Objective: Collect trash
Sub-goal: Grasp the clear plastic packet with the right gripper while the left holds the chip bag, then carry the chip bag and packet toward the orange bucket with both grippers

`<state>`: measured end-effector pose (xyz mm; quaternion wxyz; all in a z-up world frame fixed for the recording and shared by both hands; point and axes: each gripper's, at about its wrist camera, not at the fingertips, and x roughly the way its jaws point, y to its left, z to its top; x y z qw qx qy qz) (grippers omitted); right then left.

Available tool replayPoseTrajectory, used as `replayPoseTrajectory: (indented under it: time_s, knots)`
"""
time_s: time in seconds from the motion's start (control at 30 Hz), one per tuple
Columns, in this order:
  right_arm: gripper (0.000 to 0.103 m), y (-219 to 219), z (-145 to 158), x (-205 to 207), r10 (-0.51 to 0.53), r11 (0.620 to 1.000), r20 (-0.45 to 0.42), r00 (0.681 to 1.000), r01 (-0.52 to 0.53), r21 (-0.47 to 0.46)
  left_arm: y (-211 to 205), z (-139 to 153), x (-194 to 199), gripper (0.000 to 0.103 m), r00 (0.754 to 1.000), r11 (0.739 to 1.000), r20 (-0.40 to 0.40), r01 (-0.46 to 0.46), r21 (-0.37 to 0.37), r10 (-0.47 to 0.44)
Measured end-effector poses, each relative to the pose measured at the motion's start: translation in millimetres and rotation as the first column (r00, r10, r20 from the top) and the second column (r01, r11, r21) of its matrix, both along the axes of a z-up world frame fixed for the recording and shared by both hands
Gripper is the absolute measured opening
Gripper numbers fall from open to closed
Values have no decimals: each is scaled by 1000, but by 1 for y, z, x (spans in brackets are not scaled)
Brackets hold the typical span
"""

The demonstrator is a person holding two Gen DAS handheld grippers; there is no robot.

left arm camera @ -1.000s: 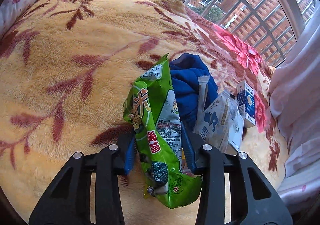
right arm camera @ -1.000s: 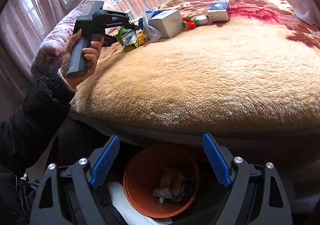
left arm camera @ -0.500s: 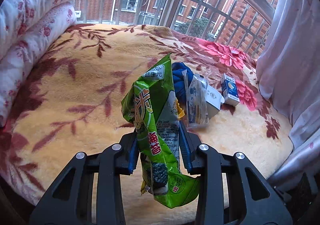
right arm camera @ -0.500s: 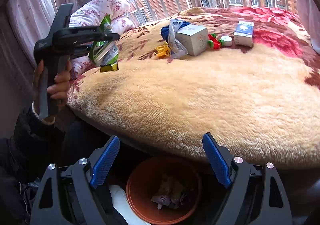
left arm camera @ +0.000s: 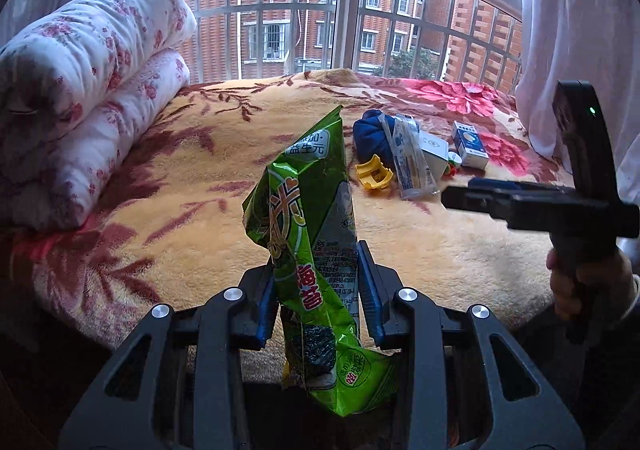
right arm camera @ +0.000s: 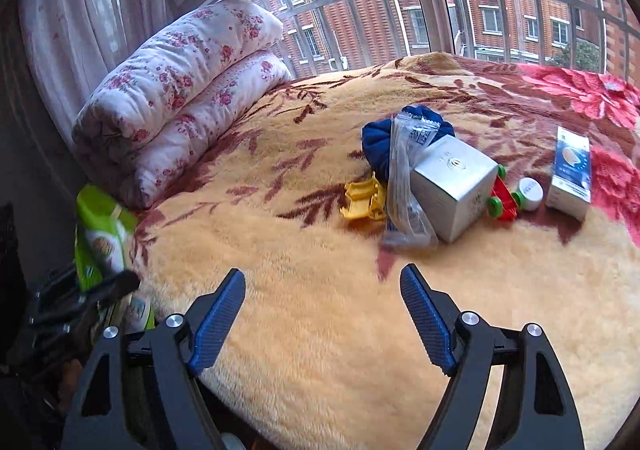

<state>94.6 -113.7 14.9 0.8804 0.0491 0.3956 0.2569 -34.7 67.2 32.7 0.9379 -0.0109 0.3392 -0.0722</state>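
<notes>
Carrying is underway: left hand-held gripper [left arm camera: 318, 290] is clenching the green snack wrapper [left arm camera: 308, 234]; right hand-held gripper [right arm camera: 322, 314], jaws spread and just narrowing around nothing, is facing the clear plastic wrapper [right arm camera: 404, 189], likely next.

A folded floral quilt [right arm camera: 180, 89] lies at the head of the bed on a yellow blanket [right arm camera: 320, 290]. A blue cloth [right arm camera: 380, 145], yellow toy [right arm camera: 362, 199], silver box [right arm camera: 452, 189] and red toy car [right arm camera: 502, 199] cluster together mid-bed.

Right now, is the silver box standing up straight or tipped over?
Tipped. The silver box rests on the blanket with one corner pointing down, leaning against the clear wrapper and blue cloth.
</notes>
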Motion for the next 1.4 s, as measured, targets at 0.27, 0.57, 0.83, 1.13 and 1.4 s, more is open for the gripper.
replayPoseTrajectory:
  time_s: [0.27,0.57,0.83,1.13,1.4]
  knots:
    - [69,-2,-15,60,-132,990,-48,990,134,35,14,-12,0,34,1000,999,-12,8,-48,-9]
    - [43,4,-35,99,-209,977,-127,970,214,27,24,-16,4,34,1000,996,0,28,-84,-28]
    - [11,-10,-41,99,-248,955,-180,952,271,118,29,-15,3,34,1000,994,0,28,-104,-29]
    - [9,-13,-21,69,-213,963,-136,968,231,140,14,-21,9,34,999,995,-26,41,-90,-43]
    - [9,-23,-9,12,-185,968,-110,977,200,148,-7,-22,23,34,999,998,-39,34,-53,-36]
